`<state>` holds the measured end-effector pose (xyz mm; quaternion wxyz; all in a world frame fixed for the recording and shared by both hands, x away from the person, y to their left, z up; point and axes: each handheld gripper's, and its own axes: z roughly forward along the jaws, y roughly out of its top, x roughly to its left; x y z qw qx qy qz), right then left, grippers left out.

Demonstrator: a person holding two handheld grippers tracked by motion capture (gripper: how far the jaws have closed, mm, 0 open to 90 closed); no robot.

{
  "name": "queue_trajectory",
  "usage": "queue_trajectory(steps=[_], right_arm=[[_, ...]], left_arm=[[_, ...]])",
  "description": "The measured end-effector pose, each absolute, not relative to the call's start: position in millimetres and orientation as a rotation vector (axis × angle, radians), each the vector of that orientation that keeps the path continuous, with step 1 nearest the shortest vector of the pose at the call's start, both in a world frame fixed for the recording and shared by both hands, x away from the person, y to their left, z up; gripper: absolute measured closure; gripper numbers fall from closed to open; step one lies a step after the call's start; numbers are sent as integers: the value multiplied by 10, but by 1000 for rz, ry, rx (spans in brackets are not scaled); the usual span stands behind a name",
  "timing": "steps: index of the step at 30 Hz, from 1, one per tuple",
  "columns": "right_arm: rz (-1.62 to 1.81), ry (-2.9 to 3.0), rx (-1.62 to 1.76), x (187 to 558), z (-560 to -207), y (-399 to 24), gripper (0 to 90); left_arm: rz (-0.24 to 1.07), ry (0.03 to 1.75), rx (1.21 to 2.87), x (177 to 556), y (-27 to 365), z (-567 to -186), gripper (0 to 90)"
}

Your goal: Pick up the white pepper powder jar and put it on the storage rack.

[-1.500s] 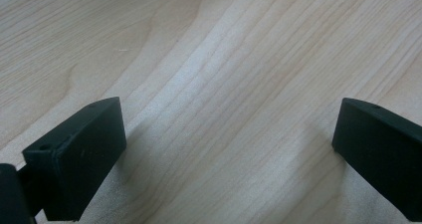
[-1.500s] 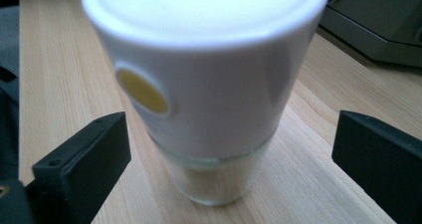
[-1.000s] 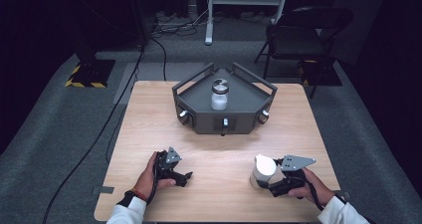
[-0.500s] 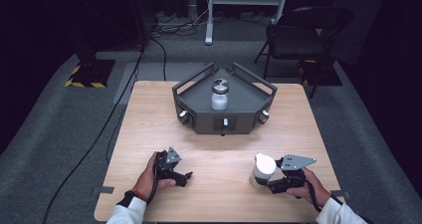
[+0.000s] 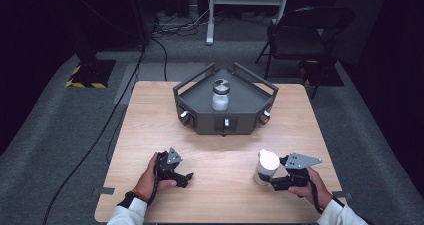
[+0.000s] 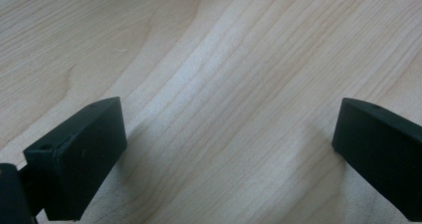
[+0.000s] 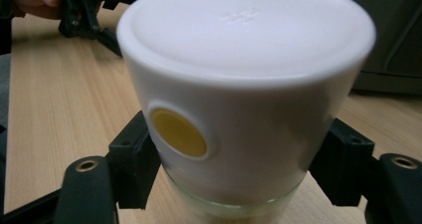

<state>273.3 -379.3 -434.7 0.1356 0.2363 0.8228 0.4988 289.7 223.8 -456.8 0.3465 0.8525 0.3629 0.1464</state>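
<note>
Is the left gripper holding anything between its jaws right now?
No, the left gripper has its jaws wide apart with just bare wooden table between them.

The wooden table stands on grey carpet. A black folding chair stands beyond it. Black cables cross the floor near yellow-black hazard tape. Surroundings are dark.

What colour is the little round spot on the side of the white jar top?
Yellow. The round spot on the white jar top shows best in the right gripper view.
</note>
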Motion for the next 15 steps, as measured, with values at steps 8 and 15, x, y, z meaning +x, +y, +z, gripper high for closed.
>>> queue_trajectory(steps=[8, 15], right_arm=[[1431, 2286, 724, 2622, -4245, -3758, 296], [1415, 2233, 752, 2621, -4192, -3707, 298]], left_arm=[[379, 941, 2212, 2899, 2238, -4568, 1], [378, 942, 2212, 2899, 2238, -4567, 1]])
